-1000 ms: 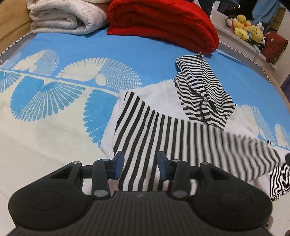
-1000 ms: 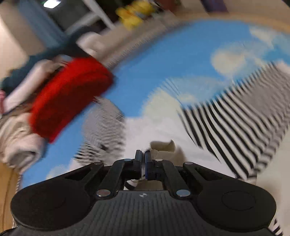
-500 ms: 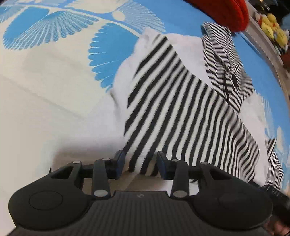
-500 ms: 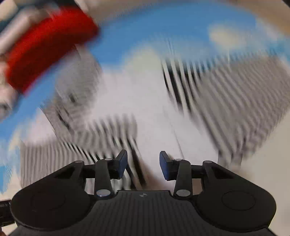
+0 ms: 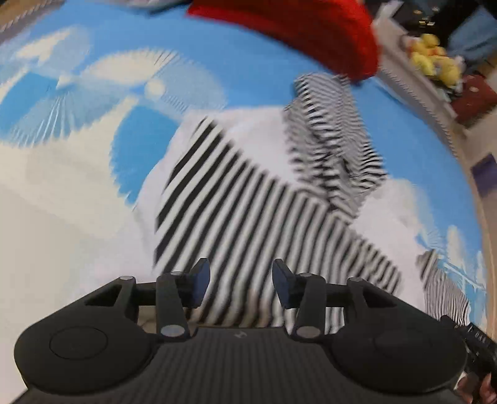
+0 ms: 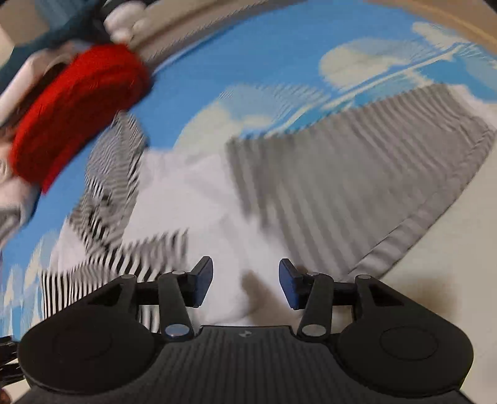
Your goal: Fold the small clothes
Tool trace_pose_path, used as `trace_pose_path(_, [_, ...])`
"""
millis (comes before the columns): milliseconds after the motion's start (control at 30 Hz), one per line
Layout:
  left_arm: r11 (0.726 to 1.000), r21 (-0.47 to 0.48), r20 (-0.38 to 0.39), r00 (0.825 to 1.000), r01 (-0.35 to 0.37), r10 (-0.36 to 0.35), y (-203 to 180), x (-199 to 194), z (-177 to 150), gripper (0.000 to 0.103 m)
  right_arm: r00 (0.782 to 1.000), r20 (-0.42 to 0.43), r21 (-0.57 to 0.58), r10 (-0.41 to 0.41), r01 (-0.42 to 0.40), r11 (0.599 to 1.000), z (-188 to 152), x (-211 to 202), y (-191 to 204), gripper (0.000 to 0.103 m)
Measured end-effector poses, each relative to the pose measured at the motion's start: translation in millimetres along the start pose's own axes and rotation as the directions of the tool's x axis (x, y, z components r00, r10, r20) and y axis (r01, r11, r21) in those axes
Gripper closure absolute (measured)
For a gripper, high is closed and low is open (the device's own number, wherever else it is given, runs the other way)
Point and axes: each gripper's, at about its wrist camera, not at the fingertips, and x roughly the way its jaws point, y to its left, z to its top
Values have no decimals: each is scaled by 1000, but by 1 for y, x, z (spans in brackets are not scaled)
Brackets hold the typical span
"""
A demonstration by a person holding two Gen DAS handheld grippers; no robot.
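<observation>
A small black-and-white striped hooded top (image 5: 248, 199) lies on the blue and white patterned bedspread (image 5: 93, 124). A striped sleeve is folded across its white body, and the hood (image 5: 335, 146) points to the far side. My left gripper (image 5: 240, 284) is open and empty above the near edge of the folded sleeve. In the right wrist view the top (image 6: 326, 192) shows blurred, with its white body between the jaws. My right gripper (image 6: 245, 282) is open and empty above the white part.
A folded red blanket (image 5: 295, 28) lies beyond the hood, also in the right wrist view (image 6: 74, 112). Yellow plush toys (image 5: 435, 62) sit on a ledge at the far right. The bedspread's pale area (image 5: 46, 233) lies to the left.
My right gripper went from shut to open and let go of the cloth, then swung over the top. My left gripper stayed open and shifted over the folded sleeve. Both views are motion-blurred.
</observation>
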Motion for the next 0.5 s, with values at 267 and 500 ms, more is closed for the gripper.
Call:
trace_pose_path(267, [995, 103, -8, 1000, 19, -18, -43, 5, -18, 51, 940, 251, 218, -231, 177, 960, 51, -37, -139, 103])
trace_pose_path(500, [988, 152, 12, 1000, -9, 7, -47, 7, -17, 51, 944, 228, 474, -237, 105, 874, 73, -18, -236, 58])
